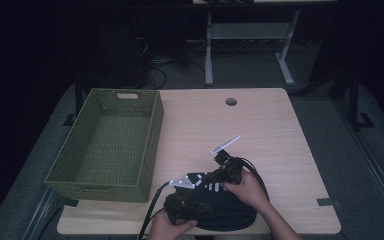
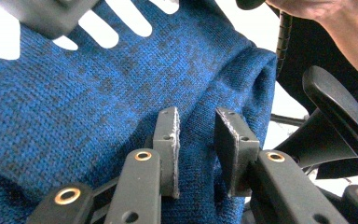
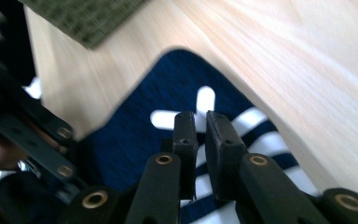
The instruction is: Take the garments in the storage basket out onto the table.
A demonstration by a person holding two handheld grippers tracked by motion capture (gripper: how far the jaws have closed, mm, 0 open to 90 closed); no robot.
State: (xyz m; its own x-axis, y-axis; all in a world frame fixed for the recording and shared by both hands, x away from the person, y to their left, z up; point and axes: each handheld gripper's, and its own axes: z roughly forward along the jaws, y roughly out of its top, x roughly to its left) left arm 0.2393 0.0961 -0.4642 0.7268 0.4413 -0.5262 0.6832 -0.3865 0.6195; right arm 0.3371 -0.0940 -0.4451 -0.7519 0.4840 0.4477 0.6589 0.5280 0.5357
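A dark blue knitted garment [image 1: 230, 212] with white stripes lies bunched at the table's front edge. In the left gripper view its blue knit [image 2: 74, 107] is close up, and a fold of it sits between the jaws of my left gripper [image 2: 196, 121], which are shut on it. In the high view the left gripper [image 1: 192, 206] is at the garment's near left side. My right gripper [image 1: 203, 179] reaches leftward over the garment's far edge. Its jaws [image 3: 200, 119] are shut just above the white stripes [image 3: 205, 100], and I see nothing between them.
A green woven basket [image 1: 152, 140] stands on the left of the wooden table [image 1: 260, 130]; its corner [image 3: 84, 18] shows in the right gripper view. A round cable hole [image 1: 231, 101] is near the table's back edge. Cables trail from both grippers.
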